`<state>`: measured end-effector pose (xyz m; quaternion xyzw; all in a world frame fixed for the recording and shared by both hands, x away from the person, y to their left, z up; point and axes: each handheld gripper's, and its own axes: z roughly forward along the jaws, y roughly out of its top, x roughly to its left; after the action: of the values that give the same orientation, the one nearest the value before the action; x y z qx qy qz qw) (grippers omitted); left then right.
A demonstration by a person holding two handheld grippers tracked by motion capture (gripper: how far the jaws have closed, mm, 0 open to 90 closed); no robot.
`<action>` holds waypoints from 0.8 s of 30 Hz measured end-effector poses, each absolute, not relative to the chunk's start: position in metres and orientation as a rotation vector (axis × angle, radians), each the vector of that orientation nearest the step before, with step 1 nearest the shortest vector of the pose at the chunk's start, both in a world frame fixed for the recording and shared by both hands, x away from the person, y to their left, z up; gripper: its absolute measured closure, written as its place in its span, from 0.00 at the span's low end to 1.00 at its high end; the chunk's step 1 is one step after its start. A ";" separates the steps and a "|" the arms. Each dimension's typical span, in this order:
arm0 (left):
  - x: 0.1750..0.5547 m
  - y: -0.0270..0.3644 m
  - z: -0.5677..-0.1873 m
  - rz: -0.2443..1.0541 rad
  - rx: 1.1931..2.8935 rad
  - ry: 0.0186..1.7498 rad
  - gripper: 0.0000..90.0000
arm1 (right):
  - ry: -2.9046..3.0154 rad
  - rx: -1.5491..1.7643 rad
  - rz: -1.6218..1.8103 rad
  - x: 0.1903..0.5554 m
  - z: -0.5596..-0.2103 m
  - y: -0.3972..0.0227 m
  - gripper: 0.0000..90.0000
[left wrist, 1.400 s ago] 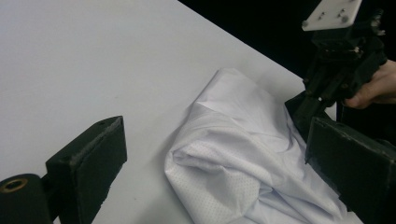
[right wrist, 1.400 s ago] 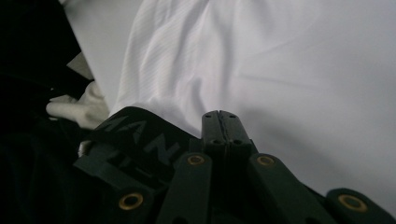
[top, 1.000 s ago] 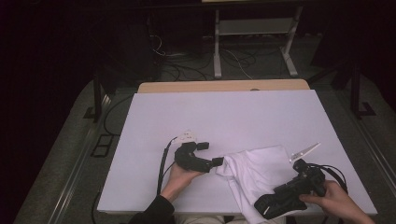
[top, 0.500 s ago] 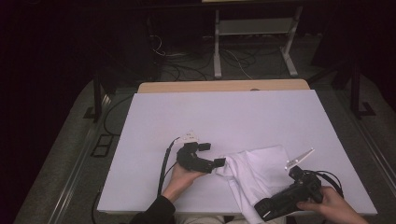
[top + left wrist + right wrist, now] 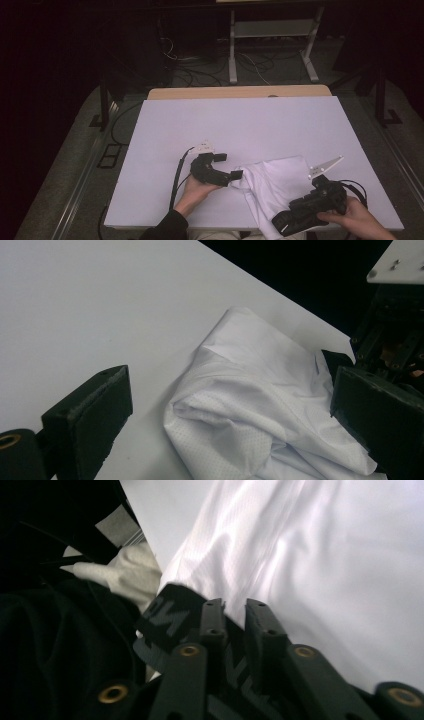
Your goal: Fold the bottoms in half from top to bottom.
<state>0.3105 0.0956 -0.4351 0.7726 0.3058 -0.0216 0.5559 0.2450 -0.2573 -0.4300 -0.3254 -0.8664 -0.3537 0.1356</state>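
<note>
Right gripper (image 5: 281,223) slid back toward the near right corner of the table (image 5: 240,120) since a second ago, and its jaws have just been opening a crack, black fabric strip between them, though I can't tell if the pads pinch it. White shirt (image 5: 272,182) lies bunched at the near edge. Left gripper (image 5: 231,166) sits just beside it, jaws wide apart, shirt's edge between them, nothing clamped.
</note>
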 end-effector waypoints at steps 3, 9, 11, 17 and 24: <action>0.310 0.095 -0.434 -0.053 1.824 0.721 0.03 | -2.534 -0.940 -1.074 0.246 -0.424 -0.257 0.72; 0.310 0.094 -0.432 -0.048 1.823 0.725 0.03 | -2.571 -0.971 -1.152 0.250 -0.415 -0.259 0.53; 0.311 0.094 -0.431 -0.046 1.824 0.731 0.03 | -2.570 -0.986 -1.169 0.254 -0.413 -0.260 0.47; 0.314 0.090 -0.430 -0.073 1.832 0.751 0.03 | -2.572 -1.044 -1.223 0.268 -0.410 -0.265 0.23; 0.317 0.085 -0.430 -0.088 1.837 0.757 0.03 | -2.553 -1.094 -1.307 0.288 -0.410 -0.275 0.11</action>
<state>0.3171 0.0846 -0.4298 0.7744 0.3192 -0.0370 0.5451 0.2876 -0.2749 -0.4103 -0.3560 -0.8313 -0.4254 0.0359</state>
